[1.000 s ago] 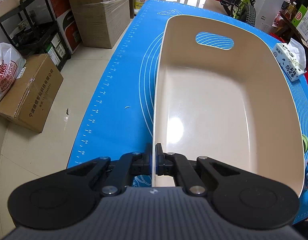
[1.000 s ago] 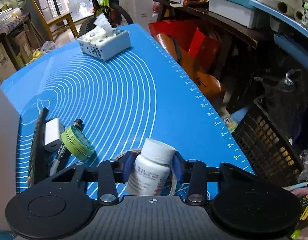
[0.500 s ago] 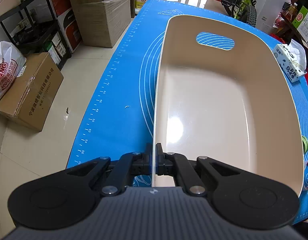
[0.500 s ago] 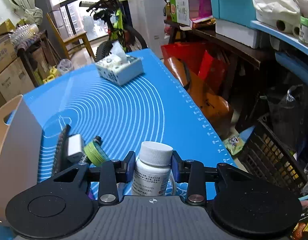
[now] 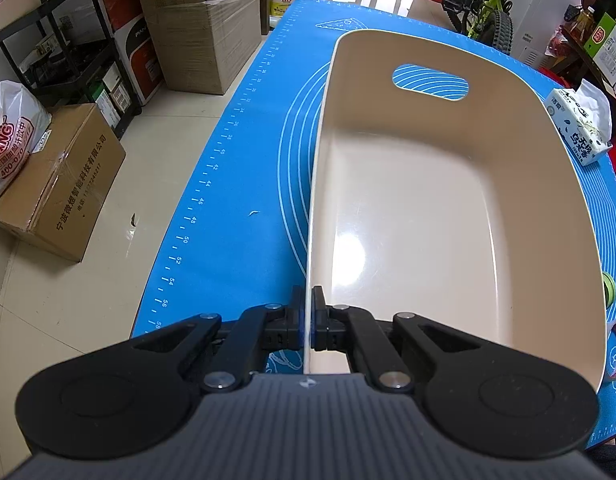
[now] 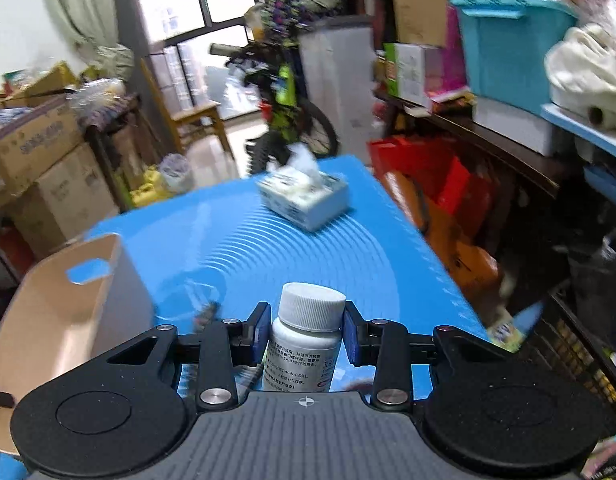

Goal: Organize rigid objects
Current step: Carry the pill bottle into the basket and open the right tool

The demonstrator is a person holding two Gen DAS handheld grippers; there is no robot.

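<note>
Glossy smooth plastic bin (image 5: 448,208); matt white plastic bottle (image 6: 303,344), ribbed cap; smooth blue mat (image 5: 243,184)

Bin (image 5: 428,208) interior unobstructed, open-topped.

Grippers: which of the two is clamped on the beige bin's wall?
The left gripper, shut on the near rim of the beige bin. The right gripper holds the white pill bottle instead.

mat (image 5: 235,184) ruler nos. 40–58, bag (image 5: 7,148) "400-070"
</note>
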